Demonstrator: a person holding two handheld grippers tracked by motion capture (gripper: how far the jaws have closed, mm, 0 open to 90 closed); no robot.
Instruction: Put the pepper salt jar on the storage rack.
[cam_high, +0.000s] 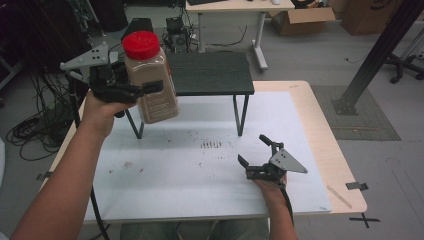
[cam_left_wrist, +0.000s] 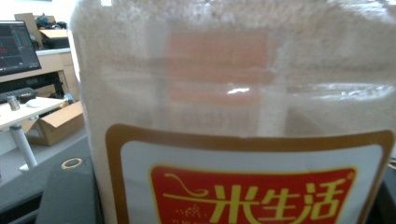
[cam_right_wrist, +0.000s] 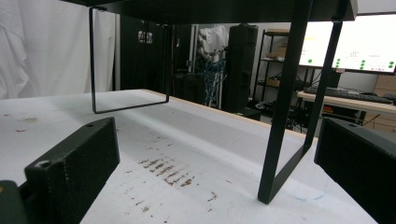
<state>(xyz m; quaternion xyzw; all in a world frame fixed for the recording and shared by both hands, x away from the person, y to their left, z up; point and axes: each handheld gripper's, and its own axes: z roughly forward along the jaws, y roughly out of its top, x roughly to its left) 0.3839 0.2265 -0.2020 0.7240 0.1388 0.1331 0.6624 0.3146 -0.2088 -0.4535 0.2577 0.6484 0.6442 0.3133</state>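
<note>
Item: tall clear plastic jar with a red screw lid (cam_high: 149, 77), filled with pale beige powder and bearing a red-and-gold printed label. Location: held in the air above the left rear part of the white table mat (cam_high: 200, 170), just in front of the left end of the low black shelf on thin wire legs (cam_high: 210, 73), and touching neither. Attitude: near upright, base tipped slightly toward the person.

Holder: left gripper (cam_high: 137, 90), jaws pinched across the jar's upper body below the lid, with the jar on the gripper's right side as seen from above. In the left gripper view the jar (cam_left_wrist: 233, 116) stood hard against the lens, label lowermost.

Second tool: right gripper (cam_high: 256, 150), resting low at the front right of the mat with jaws spread and nothing between them, well apart from the jar. Its own view looked under the shelf (cam_right_wrist: 224, 7) between the wire legs, across brown smudges on the mat (cam_right_wrist: 166, 170).

Step, as judged: carrying phase, jar lifted and in transit, probably toward the shelf top. Next move, as judged: raise the base clear of the shelf's front edge, level the jar, and set it down flat before letting go.
</note>
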